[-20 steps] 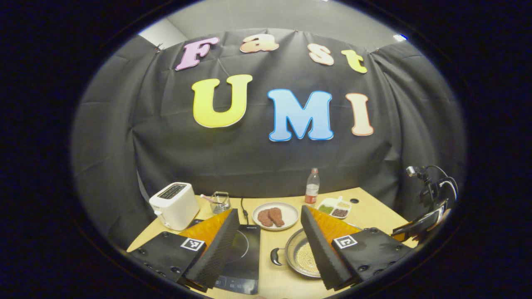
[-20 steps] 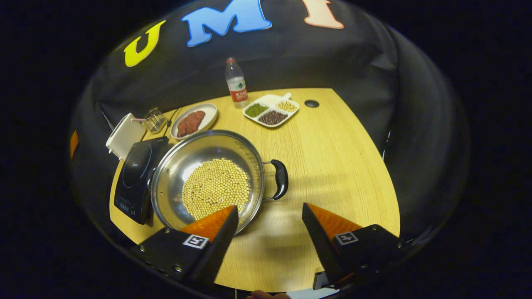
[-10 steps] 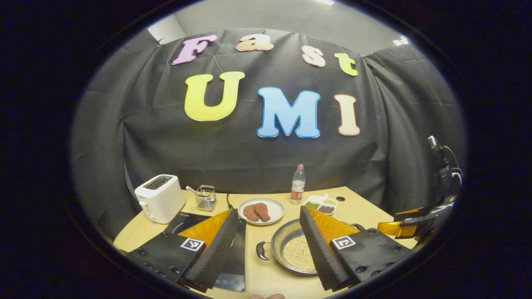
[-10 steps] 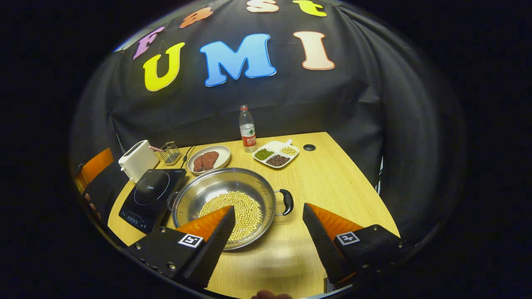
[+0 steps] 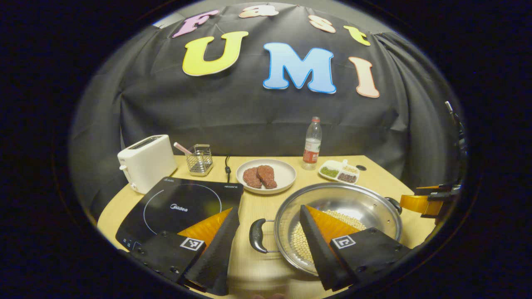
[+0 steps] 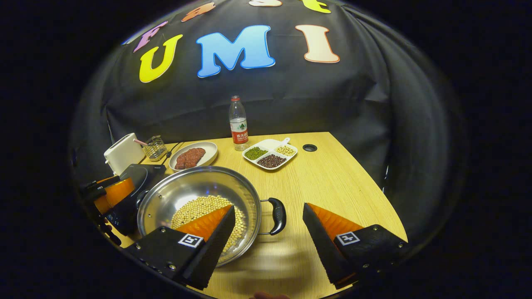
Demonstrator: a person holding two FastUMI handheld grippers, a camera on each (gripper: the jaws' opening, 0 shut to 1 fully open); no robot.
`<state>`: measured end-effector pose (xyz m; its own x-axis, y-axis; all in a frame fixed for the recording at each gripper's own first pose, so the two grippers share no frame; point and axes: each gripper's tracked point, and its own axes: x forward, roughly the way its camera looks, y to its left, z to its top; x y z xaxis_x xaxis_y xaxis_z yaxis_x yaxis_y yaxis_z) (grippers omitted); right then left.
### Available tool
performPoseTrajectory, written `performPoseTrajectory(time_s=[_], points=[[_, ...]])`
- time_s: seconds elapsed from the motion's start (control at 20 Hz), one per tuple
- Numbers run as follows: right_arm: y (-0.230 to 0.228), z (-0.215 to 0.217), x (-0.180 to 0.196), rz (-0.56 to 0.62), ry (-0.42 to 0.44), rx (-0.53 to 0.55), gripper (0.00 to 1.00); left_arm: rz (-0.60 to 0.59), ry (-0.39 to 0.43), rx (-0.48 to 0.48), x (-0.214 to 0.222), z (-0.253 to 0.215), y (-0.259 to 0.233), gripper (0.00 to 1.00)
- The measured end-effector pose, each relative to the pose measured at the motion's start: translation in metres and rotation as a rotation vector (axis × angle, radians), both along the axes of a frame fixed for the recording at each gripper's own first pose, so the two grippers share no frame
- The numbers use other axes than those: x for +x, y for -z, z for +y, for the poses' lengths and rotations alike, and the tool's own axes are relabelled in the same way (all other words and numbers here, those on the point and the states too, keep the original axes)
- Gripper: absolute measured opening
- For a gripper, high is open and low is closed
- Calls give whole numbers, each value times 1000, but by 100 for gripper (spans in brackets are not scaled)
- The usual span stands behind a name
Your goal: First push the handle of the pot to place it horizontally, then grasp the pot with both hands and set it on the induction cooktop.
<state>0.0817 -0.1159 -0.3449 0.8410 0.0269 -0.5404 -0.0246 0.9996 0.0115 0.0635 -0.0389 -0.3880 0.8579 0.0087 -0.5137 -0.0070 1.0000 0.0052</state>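
Observation:
A steel pot (image 5: 353,202) holding soybeans stands on the wooden table, right of the black induction cooktop (image 5: 183,203). Its black handles point left and right. In the left gripper view, my left gripper (image 5: 269,211) is open, and the pot's left handle (image 5: 257,235) lies low between its fingers, untouched. My right gripper (image 5: 428,203) shows beyond the pot's far handle. In the right gripper view, my right gripper (image 6: 269,207) is open around the right handle (image 6: 277,216) of the pot (image 6: 187,187), without contact. My left gripper (image 6: 111,193) shows at the left, over the cooktop (image 6: 139,174).
Along the back stand a white toaster (image 5: 145,162), a wire basket (image 5: 198,158), a plate of meat (image 5: 266,176), a water bottle (image 5: 312,143) and a divided dish of beans (image 5: 338,171). The table's right half (image 6: 332,182) is bare wood with a cable hole (image 6: 309,147).
Both grippers have come down and closer to the pot, each now with a handle between its open fingers. The pot has not moved.

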Motion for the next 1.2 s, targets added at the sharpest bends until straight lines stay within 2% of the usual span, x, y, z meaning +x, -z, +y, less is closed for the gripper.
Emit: performPoseTrajectory(time_s=[0.15, 0.2, 0.25, 0.3, 0.35, 0.4, 0.65, 0.75, 0.8, 0.85, 0.9, 1.0, 1.05, 1.1, 1.15, 1.2], points=[[15, -3, 11, 35, -1, 4, 100, 61, -10, 2, 6, 3, 26, 96], [18, -3, 20, 41, -2, 3, 100, 82, -13, 1, 8, 3, 34, 93], [23, -4, 25, 50, -3, 0, 100, 101, -12, 5, 9, 4, 42, 99], [27, -4, 29, 62, -9, -3, 100, 113, -8, 11, 11, 4, 48, 99], [33, -3, 33, 74, -13, -7, 100, 128, -6, 14, 13, 5, 54, 93], [39, -4, 37, 88, -15, -17, 100, 136, -8, 16, 16, 5, 57, 96], [67, -4, 51, 155, -25, -25, 100, 171, -6, 39, 19, 7, 72, 99], [74, -4, 54, 177, -30, -29, 100, 175, -5, 50, 21, 9, 76, 89], [75, -3, 54, 185, -35, -20, 100, 180, -5, 46, 21, 8, 77, 90], [80, -1, 54, 195, -37, -12, 94, 188, 0, 37, 22, 6, 80, 80], [81, 2, 54, 201, -40, 5, 94, 189, 1, 44, 22, 5, 78, 74], [83, 8, 54, 217, -46, 24, 83, 196, 15, 67, 22, 7, 81, 74], [84, 8, 54, 216, -43, 27, 65, 200, 23, 80, 21, 6, 81, 75], [85, 8, 53, 223, -42, 30, 69, 207, 28, 88, 21, 6, 82, 77], [82, 8, 53, 220, -39, 44, 69, 210, 33, 92, 22, 6, 82, 71], [83, 8, 52, 229, -42, 47, 66, 218, 36, 90, 21, 6, 82, 74]])
